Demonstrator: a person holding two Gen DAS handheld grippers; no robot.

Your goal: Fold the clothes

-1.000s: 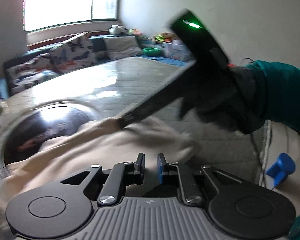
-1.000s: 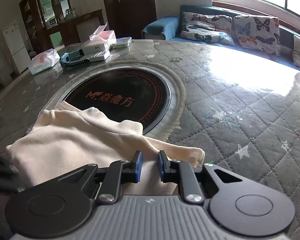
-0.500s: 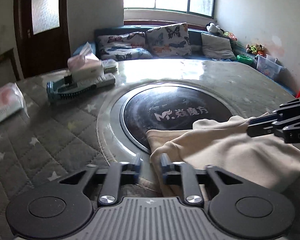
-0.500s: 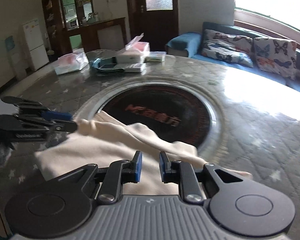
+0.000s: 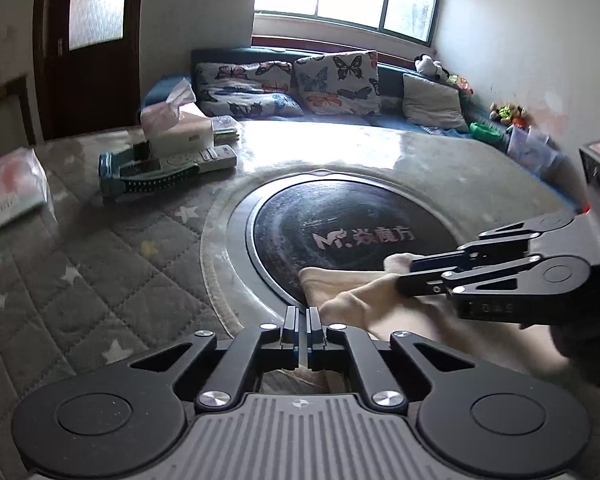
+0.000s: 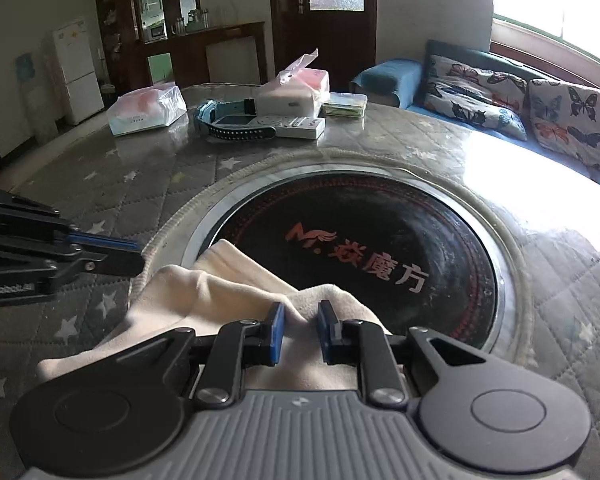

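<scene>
A cream garment (image 6: 220, 292) lies bunched at the near edge of the table, partly over the black round plate (image 6: 380, 240). In the left wrist view the garment (image 5: 360, 300) sits just right of my left gripper (image 5: 303, 316), whose jaws are closed together with no cloth visibly between them. My right gripper (image 6: 300, 320) has its jaws a little apart with a fold of the cream cloth bulging between them. The right gripper also shows in the left wrist view (image 5: 412, 276), lying on the cloth. The left gripper also shows in the right wrist view (image 6: 128, 252), beside the garment.
Tissue packs (image 6: 148, 110), a tissue box (image 6: 296, 92), a remote and a blue band (image 6: 236, 124) lie at the table's far side. A sofa with butterfly cushions (image 5: 300, 84) stands behind the quilted, star-patterned table cover (image 5: 80, 264).
The left gripper has swung round from facing the right wall to facing the table centre and has closed. The right gripper has risen slightly and opened a little over the cloth.
</scene>
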